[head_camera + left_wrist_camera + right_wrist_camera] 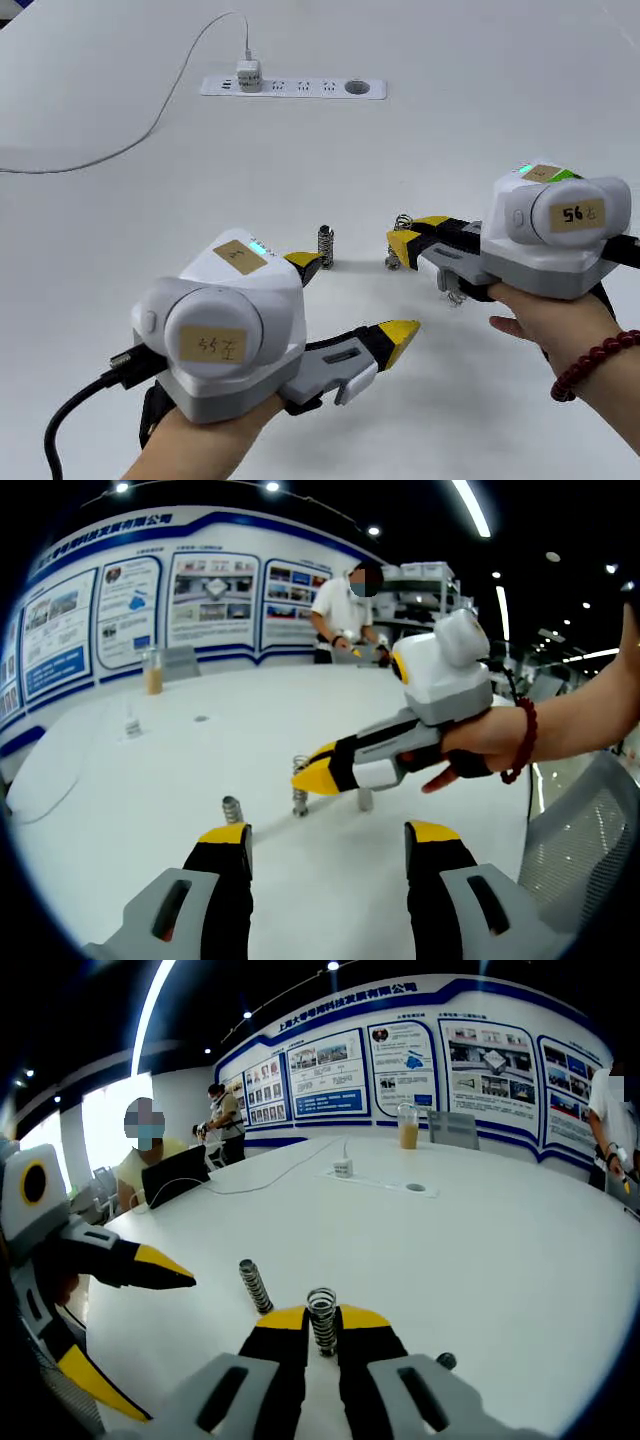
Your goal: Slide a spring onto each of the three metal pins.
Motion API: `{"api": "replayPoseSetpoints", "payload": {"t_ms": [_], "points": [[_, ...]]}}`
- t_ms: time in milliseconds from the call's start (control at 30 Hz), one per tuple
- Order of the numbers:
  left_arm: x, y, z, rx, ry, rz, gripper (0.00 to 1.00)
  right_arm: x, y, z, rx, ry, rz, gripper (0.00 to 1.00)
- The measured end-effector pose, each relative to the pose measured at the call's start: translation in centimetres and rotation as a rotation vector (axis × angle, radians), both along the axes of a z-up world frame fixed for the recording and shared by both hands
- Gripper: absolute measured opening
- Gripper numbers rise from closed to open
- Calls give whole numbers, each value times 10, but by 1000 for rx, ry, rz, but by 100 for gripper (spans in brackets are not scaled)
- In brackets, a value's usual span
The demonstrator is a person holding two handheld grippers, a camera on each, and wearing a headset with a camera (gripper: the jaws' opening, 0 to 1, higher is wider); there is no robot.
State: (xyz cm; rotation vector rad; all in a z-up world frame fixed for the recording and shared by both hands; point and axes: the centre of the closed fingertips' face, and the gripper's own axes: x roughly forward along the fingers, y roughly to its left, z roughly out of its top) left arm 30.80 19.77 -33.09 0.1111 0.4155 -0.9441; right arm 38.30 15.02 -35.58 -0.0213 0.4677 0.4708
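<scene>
Left gripper [355, 298] nearest, fingers wide apart, holding nothing. Right gripper [402, 243] fingers narrow, clamped on upright spring [321, 1322] low over bench [450, 140]. Second spring [325, 246] stands on bench between both grippers.

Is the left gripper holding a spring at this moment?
No, the left gripper has its jaws wide apart, and nothing is gripped between them.
</scene>
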Motion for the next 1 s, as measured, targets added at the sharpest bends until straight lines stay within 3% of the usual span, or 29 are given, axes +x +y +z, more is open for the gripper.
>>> {"api": "replayPoseSetpoints", "payload": {"t_ms": [500, 800, 867, 1000], "points": [[1, 2, 0, -3, 4, 5, 62, -2, 0, -17, -27, 50, 13, 12], [0, 2, -2, 0, 5, 4, 62, -3, 0, -17, -17, 62, 7, 14], [0, 2, -2, 2, 4, 5, 62, -4, 1, -13, -6, 59, 6, 20], [0, 1, -2, 3, 1, 6, 63, -6, 1, -4, 16, 50, 0, 21]]}}
